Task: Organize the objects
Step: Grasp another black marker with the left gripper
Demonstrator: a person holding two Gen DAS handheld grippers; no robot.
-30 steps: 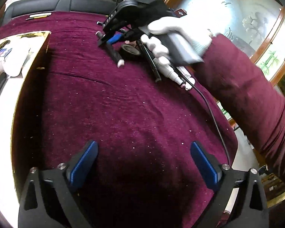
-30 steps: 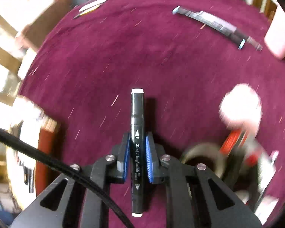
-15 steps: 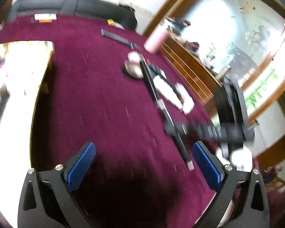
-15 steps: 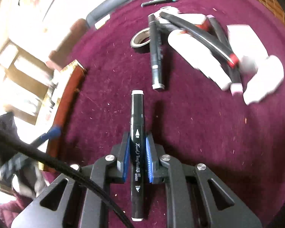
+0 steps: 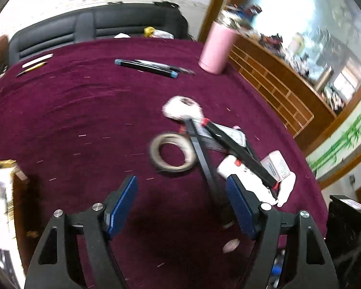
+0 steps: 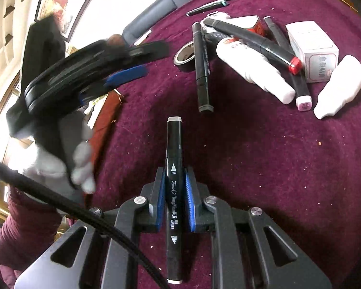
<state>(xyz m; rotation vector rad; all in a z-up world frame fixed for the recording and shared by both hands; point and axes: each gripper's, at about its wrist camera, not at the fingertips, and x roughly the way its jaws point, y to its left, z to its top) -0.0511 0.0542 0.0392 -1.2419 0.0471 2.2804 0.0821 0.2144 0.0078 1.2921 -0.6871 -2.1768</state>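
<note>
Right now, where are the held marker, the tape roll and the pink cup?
held marker [image 6: 173, 168], right wrist view, on its black barrel just above the pads.
tape roll [image 5: 156, 154], left wrist view, on the ring's left wall.
pink cup [image 5: 216, 48], left wrist view, mid-body.

On the tablecloth, markers lie right of the tape roll, the pink bottle behind it.

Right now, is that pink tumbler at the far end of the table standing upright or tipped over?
Upright. The pink tumbler stands on its base on the maroon tablecloth, top end up, near the far right edge.
</note>
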